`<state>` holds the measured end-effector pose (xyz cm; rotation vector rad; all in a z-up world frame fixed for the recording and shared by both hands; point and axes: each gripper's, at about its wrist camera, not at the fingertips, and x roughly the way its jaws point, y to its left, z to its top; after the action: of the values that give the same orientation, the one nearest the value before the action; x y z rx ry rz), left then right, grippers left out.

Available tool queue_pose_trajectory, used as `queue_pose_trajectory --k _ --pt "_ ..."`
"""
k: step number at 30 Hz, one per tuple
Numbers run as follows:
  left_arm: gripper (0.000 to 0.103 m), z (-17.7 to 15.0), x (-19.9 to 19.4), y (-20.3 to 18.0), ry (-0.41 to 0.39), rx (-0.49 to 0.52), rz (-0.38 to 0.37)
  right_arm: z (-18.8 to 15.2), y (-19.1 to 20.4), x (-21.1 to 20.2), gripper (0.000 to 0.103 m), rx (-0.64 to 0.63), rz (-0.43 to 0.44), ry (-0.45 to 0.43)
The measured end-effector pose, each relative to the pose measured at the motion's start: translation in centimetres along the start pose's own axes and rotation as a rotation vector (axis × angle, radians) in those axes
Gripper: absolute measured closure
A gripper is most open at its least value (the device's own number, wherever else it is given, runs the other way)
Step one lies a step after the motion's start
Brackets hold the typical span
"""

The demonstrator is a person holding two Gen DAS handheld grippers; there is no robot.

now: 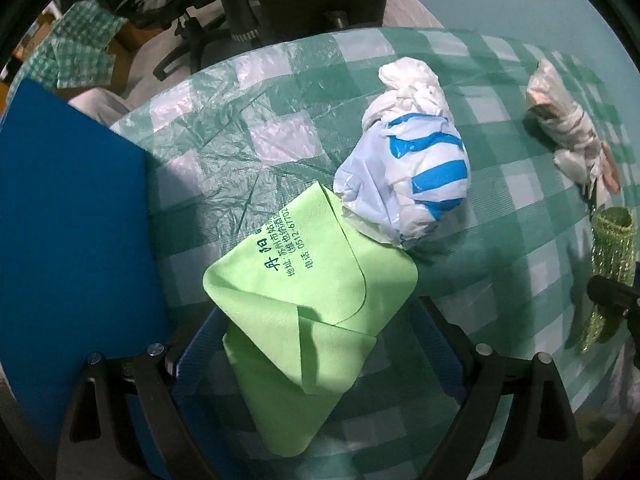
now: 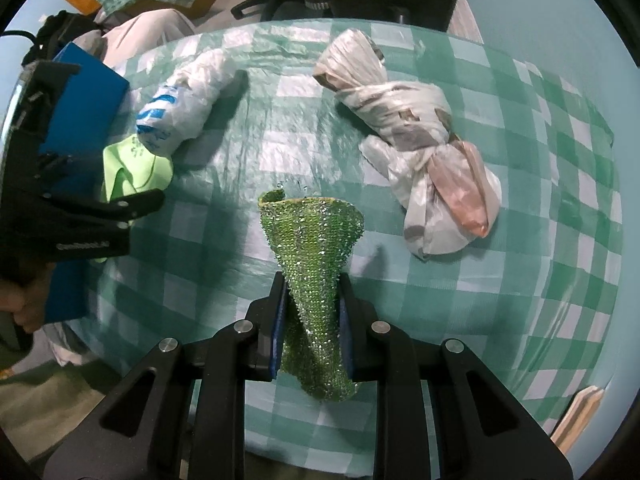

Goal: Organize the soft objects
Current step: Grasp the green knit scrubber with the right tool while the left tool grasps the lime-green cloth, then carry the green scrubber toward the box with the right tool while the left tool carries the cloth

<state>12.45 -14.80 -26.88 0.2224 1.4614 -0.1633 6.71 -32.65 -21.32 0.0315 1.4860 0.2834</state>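
- Our right gripper (image 2: 312, 336) pinches the glittery green cloth (image 2: 316, 256), low centre of its view.
- Our left gripper (image 1: 320, 344) stands wide around the light green cloth (image 1: 308, 296), lower centre, touching the blue-striped bag (image 1: 412, 184).

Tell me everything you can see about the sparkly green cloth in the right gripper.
The sparkly green cloth looks like a knitted scrubbing cloth with shiny metallic threads and a yellowish edge at its top. The right gripper is shut on it: both fingers pinch its narrow middle, so it bunches there and flares out wide above. Its lower end hangs below the fingers. It appears lifted above the green checked tablecloth and touches nothing but the fingers.
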Motion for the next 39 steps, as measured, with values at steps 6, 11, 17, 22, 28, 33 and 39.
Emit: queue_pose_trajectory --k 6,11,17,22,28,33,39 --pt "0.025 -0.7 -0.4 0.5 -0.032 -0.063 -0.031 -0.7 0.4 -1.0 0.08 -0.008 0.002 -0.007" --pt "0.06 -1.3 -1.4 -0.5 -0.051 -0.026 -0.032 -0.7 0.7 -1.0 0.08 -0.011 0.002 -0.014" --pt "0.089 -2.2 -1.9 -1.3 -0.035 0.003 -0.053 -1.0 0.8 -1.6 0.08 -0.013 0.007 -0.032" --pt "0.091 -3.3 -2.8 -1.6 -0.024 -0.006 -0.091 -1.1 1.1 -2.8 0.08 -0.023 0.014 -0.052" --pt "0.092 -5.3 -4.7 -2.0 -0.03 -0.035 -0.123 -1.0 1.6 -4.4 0.08 -0.037 0.025 -0.078" --pt "0.092 -6.2 -6.5 -2.5 -0.053 -0.037 -0.124 -1.0 2.4 -5.7 0.08 -0.059 0.028 -0.093" --pt "0.092 -6.2 -8.3 -1.8 -0.087 -0.038 -0.125 -0.5 3.1 -6.7 0.081 -0.089 0.025 -0.11"
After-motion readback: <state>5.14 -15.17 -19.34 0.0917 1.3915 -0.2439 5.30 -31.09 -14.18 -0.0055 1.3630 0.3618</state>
